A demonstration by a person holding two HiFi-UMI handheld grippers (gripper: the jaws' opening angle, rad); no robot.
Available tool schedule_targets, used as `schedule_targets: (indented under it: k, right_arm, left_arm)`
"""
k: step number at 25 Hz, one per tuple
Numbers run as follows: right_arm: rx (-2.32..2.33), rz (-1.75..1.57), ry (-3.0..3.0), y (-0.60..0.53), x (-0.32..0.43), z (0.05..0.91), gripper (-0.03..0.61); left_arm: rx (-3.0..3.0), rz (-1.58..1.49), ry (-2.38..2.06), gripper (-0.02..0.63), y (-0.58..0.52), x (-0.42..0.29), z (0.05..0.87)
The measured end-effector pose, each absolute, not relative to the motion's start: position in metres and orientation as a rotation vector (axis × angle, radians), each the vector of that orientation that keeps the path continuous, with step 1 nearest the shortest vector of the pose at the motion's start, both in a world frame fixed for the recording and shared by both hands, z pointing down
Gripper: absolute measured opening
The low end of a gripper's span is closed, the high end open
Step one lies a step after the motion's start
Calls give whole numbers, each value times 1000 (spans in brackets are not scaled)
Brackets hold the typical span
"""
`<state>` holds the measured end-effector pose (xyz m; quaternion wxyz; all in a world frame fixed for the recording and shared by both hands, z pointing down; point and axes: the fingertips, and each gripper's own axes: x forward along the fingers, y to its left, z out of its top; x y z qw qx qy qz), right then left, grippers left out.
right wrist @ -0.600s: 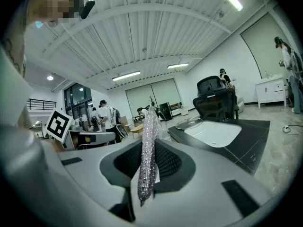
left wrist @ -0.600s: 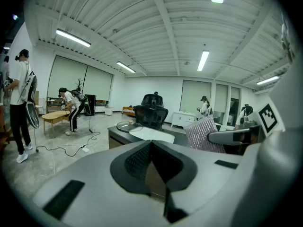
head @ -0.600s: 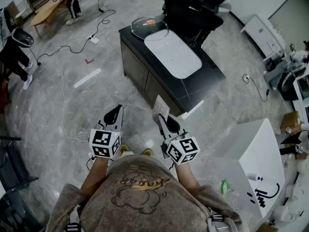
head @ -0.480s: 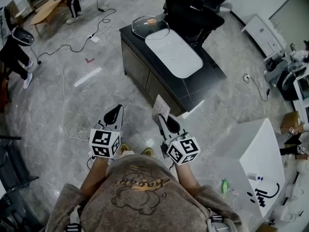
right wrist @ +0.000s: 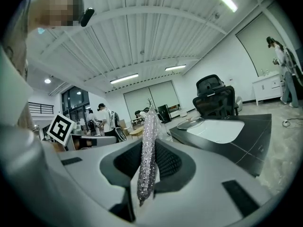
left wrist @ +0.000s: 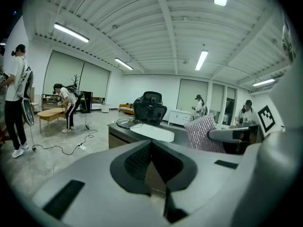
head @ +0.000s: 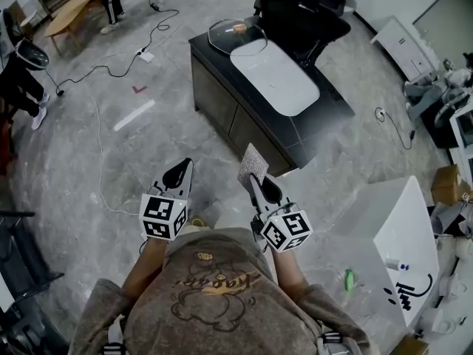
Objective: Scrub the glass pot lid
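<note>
My L tongs (head: 178, 173) are closed w/ nothing in them; R tongs (head: 260, 186) clamp a sparkly scrub pad (head: 253, 165). Glass lid (head: 235, 34) lies on far corner of dark bench (head: 325, 120), well apart from both.

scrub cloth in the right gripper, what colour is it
The scrub cloth is silvery and glittery; clearest in the left gripper view.

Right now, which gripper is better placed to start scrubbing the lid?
Right. The right gripper is shut on the cloth, while the left gripper is shut and empty. Both are well short of the lid at the table's far corner, so holding the cloth probably decides it.
</note>
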<state>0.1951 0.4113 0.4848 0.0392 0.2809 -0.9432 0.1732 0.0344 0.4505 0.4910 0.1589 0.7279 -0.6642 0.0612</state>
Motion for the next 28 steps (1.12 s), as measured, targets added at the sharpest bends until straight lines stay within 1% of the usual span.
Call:
schedule_targets:
  k: [12,20,28]
  right_arm:
    - [873,516,-2902,374,143,490,83]
    - [877,515,-2913,306,111,488,83]
    - [878,525,-2907,205,86,490,83]
  left_arm:
    - [2119,162,-1890,18,407,-14,496]
    - [2146,132,-1873,18,342,-39,492]
    - [2143,114,-1866,18,243,-65,489]
